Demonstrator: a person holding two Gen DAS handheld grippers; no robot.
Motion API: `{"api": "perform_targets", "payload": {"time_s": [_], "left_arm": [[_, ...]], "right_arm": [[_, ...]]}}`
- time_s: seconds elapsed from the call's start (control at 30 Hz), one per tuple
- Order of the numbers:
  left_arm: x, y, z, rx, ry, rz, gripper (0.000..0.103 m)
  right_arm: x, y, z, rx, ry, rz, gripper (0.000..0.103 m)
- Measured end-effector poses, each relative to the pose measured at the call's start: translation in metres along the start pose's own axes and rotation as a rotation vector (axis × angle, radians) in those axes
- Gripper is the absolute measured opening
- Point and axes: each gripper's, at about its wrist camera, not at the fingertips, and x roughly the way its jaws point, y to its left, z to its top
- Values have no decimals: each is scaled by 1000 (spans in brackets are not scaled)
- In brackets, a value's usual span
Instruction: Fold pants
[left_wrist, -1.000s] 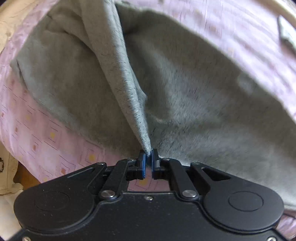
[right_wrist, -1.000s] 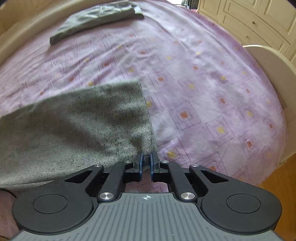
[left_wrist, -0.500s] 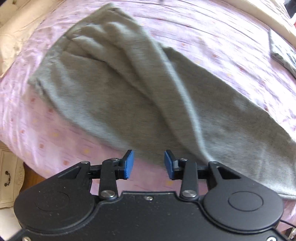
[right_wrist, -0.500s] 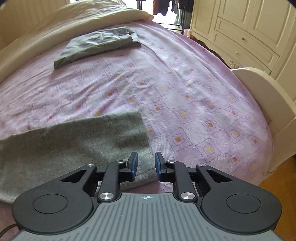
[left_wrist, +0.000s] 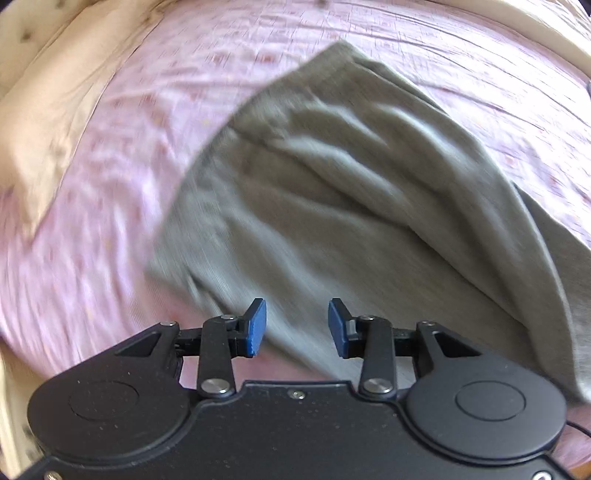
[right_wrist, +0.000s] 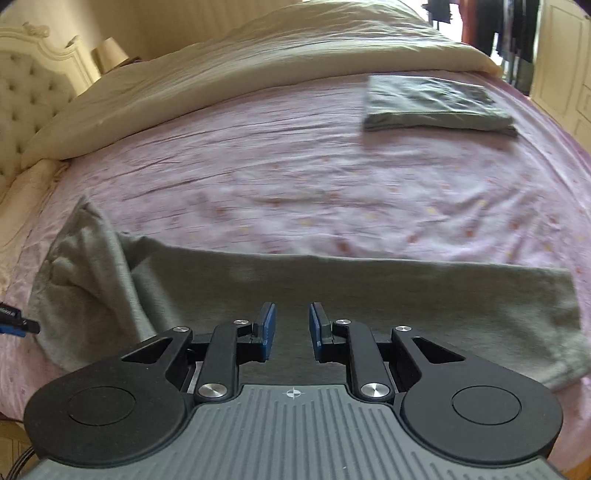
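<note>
Grey pants (left_wrist: 332, 206) lie on the purple bedsheet (left_wrist: 129, 110), folded lengthwise with one leg on the other and wrinkles near the waist end. In the right wrist view the pants (right_wrist: 369, 295) stretch across the bed from left to right. My left gripper (left_wrist: 297, 326) is open and empty, above the near edge of the pants close to the waist end. My right gripper (right_wrist: 292, 330) is open and empty, above the middle of the pants' near edge. A tip of the left gripper (right_wrist: 14, 321) shows at the left edge of the right wrist view.
A folded grey garment (right_wrist: 436, 107) lies at the far right of the bed. A cream duvet (right_wrist: 258, 62) is piled along the far side, next to a tufted headboard (right_wrist: 26, 96). A cream pillow (left_wrist: 48, 122) lies left of the pants.
Both grippers let go of the pants and opened. They then pulled back and turned, so the left view faces the waist end and the right view shows the full length.
</note>
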Motion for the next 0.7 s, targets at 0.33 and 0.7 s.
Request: {"api": "perform_targets", "payload": {"time_s": [0.33, 0.7], "left_arm": [[57, 67, 94, 117, 64, -103, 47], [108, 77, 134, 202, 162, -186, 48]], "right_arm": [[98, 166, 63, -107, 1, 152, 20], [178, 220, 109, -254, 130, 214, 32]]}}
